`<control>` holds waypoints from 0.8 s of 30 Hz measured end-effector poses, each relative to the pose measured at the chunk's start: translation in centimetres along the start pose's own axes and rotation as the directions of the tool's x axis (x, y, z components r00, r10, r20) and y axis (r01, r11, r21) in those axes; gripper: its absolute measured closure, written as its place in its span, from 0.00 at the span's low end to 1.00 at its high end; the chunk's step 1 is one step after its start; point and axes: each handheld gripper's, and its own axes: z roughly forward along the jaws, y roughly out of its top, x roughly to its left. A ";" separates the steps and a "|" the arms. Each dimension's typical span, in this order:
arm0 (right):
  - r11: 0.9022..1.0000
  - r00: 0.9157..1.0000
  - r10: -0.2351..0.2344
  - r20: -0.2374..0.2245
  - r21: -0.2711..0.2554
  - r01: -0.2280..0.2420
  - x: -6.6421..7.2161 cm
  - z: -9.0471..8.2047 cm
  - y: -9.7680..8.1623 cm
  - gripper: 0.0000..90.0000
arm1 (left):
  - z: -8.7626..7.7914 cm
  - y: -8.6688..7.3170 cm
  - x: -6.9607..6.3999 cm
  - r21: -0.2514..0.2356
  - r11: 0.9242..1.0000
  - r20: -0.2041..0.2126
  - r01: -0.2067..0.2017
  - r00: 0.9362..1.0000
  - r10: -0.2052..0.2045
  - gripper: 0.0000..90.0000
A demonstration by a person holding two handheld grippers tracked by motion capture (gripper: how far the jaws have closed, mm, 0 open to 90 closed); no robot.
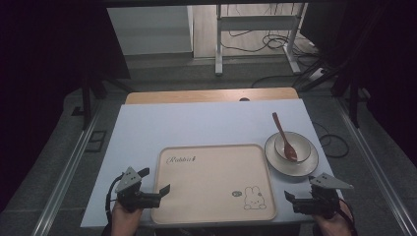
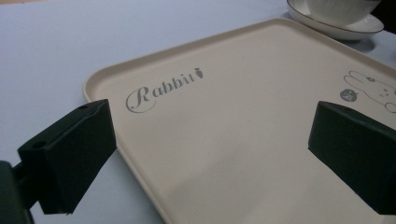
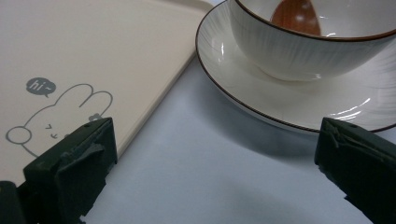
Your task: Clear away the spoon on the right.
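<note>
Spoon (image 1: 283,136) in bowl (image 1: 295,145), right of tray (image 1: 211,211).

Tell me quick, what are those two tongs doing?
Left tongs: open, empty, at the tray's left edge.
Right tongs: open, empty, near the plate.

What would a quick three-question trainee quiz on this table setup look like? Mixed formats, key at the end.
1. True or false: the wooden spoon lies flat on the tray.
2. Multiple choice: the bowl stands A) on the tray, B) on a saucer to the right of the tray, C) straight on the white table.
3. Short answer: how do the jaws of the left hand-held gripper and the right hand-held gripper stand, and does either hold anything?

Key:
1. False; its head rests inside the bowl, handle leaning out toward the far side.
2. B.
3. Both stand open and hold nothing; the left is at the tray's near left edge, the right just off its near right corner.
</note>
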 end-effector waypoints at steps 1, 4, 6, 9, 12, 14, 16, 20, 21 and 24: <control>1.000 1.000 0.003 -0.003 -0.003 -0.003 -0.1 0.0 0.0 0.00 | 0.0 0.0 -0.1 0.001 1.000 -0.003 -0.005 1.000 0.005 0.01; 1.000 1.000 0.002 -0.017 -0.013 -0.003 -0.4 0.1 -0.1 0.00 | 0.0 0.1 -0.2 -0.003 1.000 0.001 0.000 1.000 0.000 0.01; 1.000 1.000 0.006 -0.022 -0.008 -0.006 -0.6 0.2 -0.1 0.00 | 0.0 0.1 -0.2 -0.005 1.000 0.005 0.003 1.000 -0.003 0.01; 1.000 1.000 0.013 -0.016 -0.016 -0.013 -0.6 0.2 -0.1 0.00 | -0.1 0.1 -0.1 -0.012 1.000 0.010 0.005 1.000 -0.005 0.01; 1.000 1.000 0.016 -0.014 -0.019 -0.017 -0.7 0.3 -0.1 0.00 | 0.0 0.1 -0.1 -0.020 1.000 0.022 0.004 1.000 -0.004 0.01; 1.000 1.000 0.019 -0.010 -0.011 -0.019 -0.6 0.3 -0.1 0.00 | 0.0 0.2 -0.2 -0.024 1.000 0.027 0.000 1.000 0.001 0.01; 1.000 1.000 0.012 -0.014 0.007 -0.012 -0.5 0.4 -0.1 0.00 | 0.0 0.2 -0.3 -0.025 1.000 0.028 -0.003 1.000 0.003 0.00; 1.000 1.000 0.007 -0.016 0.026 -0.007 -0.3 0.6 -0.1 0.00 | 0.1 0.2 -0.3 -0.020 1.000 0.027 -0.010 1.000 0.010 0.01; 0.999 1.000 0.010 -0.020 0.035 -0.009 -0.3 0.7 -0.1 0.00 | 0.1 0.2 -0.3 -0.020 1.000 0.026 -0.011 1.000 0.011 0.01; 0.999 0.999 0.018 -0.028 0.034 -0.017 -0.4 0.7 -0.1 0.00 | 0.1 0.2 -0.3 -0.021 1.000 0.022 -0.012 1.000 0.012 0.00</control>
